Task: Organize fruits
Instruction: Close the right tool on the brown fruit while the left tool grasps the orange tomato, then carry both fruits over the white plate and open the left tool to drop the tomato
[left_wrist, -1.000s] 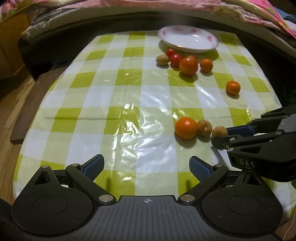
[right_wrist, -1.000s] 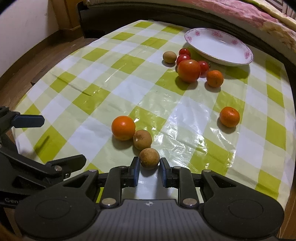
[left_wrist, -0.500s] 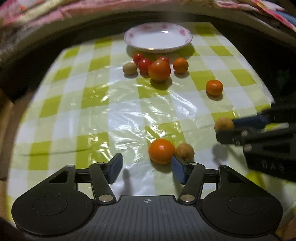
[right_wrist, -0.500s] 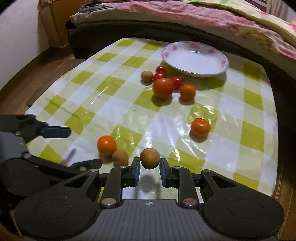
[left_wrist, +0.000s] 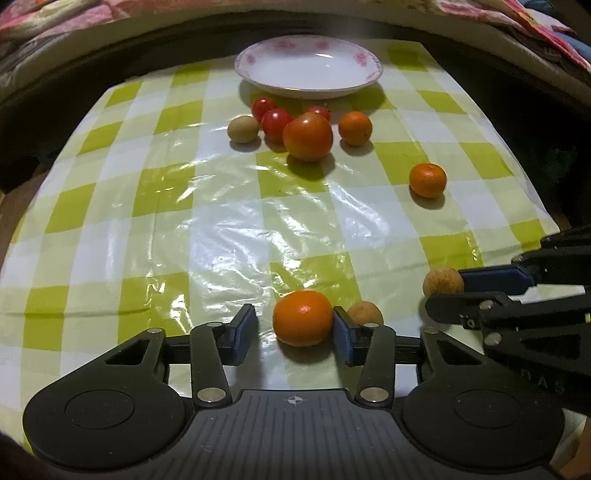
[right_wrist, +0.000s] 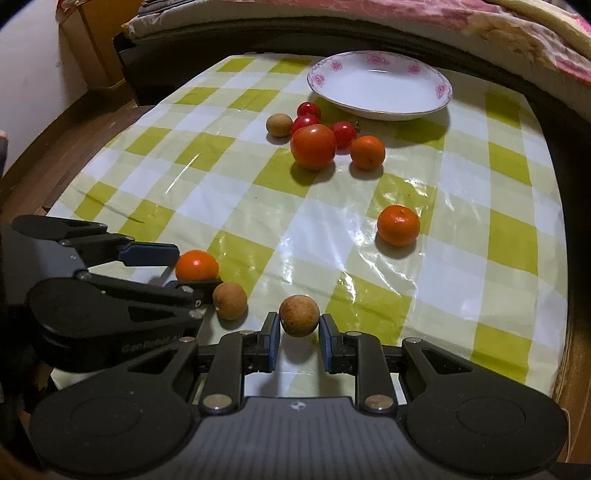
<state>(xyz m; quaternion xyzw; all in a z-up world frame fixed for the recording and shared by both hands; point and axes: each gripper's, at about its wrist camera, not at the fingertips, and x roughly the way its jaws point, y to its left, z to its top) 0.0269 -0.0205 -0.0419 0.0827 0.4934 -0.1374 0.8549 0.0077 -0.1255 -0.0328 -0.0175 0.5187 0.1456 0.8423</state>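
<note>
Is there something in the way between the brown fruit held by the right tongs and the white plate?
Partly. The brown fruit is held above the cloth, and the cluster with the large tomato lies just before the plate. The cloth to the right of it is free.

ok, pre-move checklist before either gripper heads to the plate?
1. Right gripper shut on the brown longan, clear of the cloth: ok.
2. Left gripper around the near tangerine: jaws closing, left pad not yet touching: not ok.
3. Tangerine lifted: not ok, it sits on the checked tablecloth.
4. Second longan beside the left gripper's right finger: touching or not, cannot tell.
5. Plate bare, room for fruit: ok.
6. Path past the tomato cluster: cannot tell.
</note>
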